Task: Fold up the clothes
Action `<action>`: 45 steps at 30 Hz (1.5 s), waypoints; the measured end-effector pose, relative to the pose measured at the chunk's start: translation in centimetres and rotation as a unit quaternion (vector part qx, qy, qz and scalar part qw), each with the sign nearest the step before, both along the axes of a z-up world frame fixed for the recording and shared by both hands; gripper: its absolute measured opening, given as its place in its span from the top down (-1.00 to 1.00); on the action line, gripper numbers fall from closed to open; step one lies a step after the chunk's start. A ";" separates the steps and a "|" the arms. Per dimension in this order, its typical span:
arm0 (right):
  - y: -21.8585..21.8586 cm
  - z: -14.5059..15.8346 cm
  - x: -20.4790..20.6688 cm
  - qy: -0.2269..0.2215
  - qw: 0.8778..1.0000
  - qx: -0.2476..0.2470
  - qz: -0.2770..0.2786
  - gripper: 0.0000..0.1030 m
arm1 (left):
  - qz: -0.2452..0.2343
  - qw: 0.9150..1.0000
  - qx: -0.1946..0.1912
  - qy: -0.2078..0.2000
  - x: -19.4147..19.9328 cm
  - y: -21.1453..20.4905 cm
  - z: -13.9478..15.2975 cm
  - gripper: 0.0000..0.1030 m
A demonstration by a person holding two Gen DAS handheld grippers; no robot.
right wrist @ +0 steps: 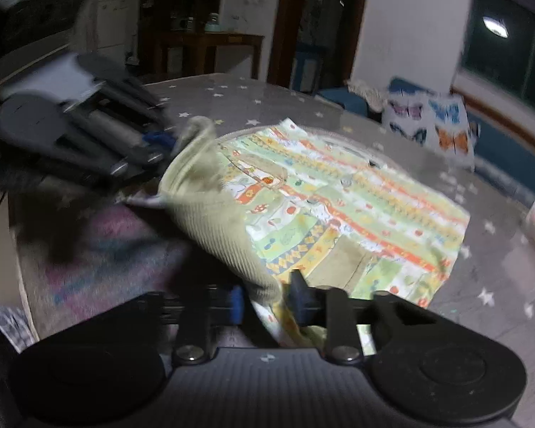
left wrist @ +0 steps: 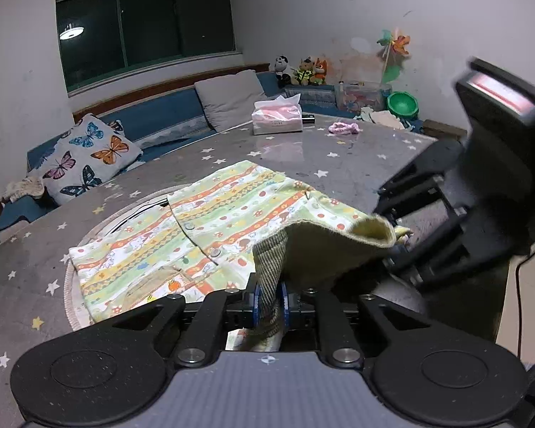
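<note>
Left wrist view: ahead of my claws spreads the grey star-print table (left wrist: pixel 339 164), and on it, just beyond my fingers, lies the patterned garment (left wrist: pixel 203 221), mostly flat on a round mat (left wrist: pixel 71 303) whose edge shows to the left of my left claw. The near hem of the garment is lifted off the table, showing its yellow-green ribbed lining. My left claw (left wrist: pixel 269 301) is closed tight on one bunched part of that hem, the cloth pinched between the blue pads and hanging down behind them. My right claw (left wrist: pixel 397 246) comes in from the right of the left one and holds the neighbouring part of the same raised edge; in its own blurred view the right claw (right wrist: pixel 267 297) has the fabric squeezed between its fingers. Far past the garment sit a tissue box (left wrist: pixel 276 117) and a small pink cloth (left wrist: pixel 344 129). Beyond the table's far left edge a butterfly cushion (left wrist: pixel 89 157) leans on the bench.
</note>
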State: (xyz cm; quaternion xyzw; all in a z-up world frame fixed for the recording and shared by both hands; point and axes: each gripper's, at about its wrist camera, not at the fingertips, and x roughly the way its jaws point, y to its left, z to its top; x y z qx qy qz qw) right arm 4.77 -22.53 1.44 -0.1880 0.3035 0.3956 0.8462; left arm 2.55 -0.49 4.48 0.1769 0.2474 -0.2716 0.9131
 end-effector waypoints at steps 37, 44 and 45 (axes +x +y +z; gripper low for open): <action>-2.2 5.9 -4.6 0.040 0.998 0.058 0.005 0.86 | 0.012 0.992 0.113 -0.056 -10.2 4.1 1.9 0.88; -1.8 8.7 -4.2 0.029 0.998 0.054 0.023 0.87 | 0.033 0.993 0.082 -0.073 -9.4 4.7 4.6 0.88; -1.8 8.9 -3.8 0.028 0.998 0.055 0.023 0.87 | 0.035 0.993 0.082 -0.076 -8.8 4.7 4.7 0.88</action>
